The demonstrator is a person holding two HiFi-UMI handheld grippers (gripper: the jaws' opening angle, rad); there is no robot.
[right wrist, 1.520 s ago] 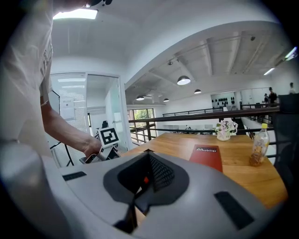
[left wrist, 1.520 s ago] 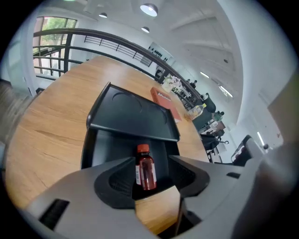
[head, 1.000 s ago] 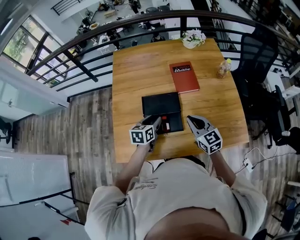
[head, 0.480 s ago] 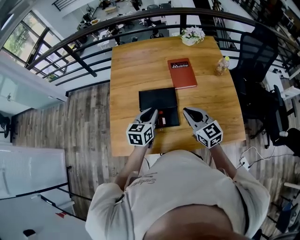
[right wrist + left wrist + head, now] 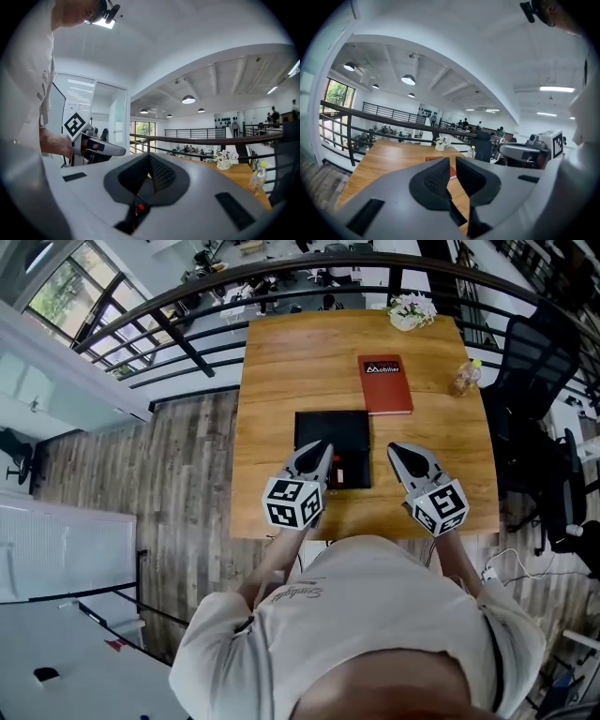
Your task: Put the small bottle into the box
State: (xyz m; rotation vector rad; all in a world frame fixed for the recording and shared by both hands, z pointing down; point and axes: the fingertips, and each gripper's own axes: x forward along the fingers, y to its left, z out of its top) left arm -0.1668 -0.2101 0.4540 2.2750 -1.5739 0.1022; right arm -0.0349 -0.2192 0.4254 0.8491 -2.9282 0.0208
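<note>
A black box (image 5: 333,432) lies open on the wooden table (image 5: 272,381), its lid flat behind the tray. A small red and dark thing, apparently the small bottle (image 5: 338,474), lies inside the tray near the front. My left gripper (image 5: 324,448) hovers at the box's left front corner, shut and empty; in the left gripper view its jaws (image 5: 452,161) nearly touch with nothing between. Right of the box, my right gripper (image 5: 396,449) is off the box, and its pads (image 5: 157,171) meet with nothing held.
A red book (image 5: 384,384) lies behind the box. A clear plastic bottle (image 5: 466,378) stands at the table's right edge, a white flower pot (image 5: 412,312) at the far edge. A black chair (image 5: 539,357) stands to the right and a railing (image 5: 187,329) runs behind.
My left gripper has drawn back from over the box's tray to its left front corner. Both grippers sit slightly nearer the person. The small red thing stays in the box.
</note>
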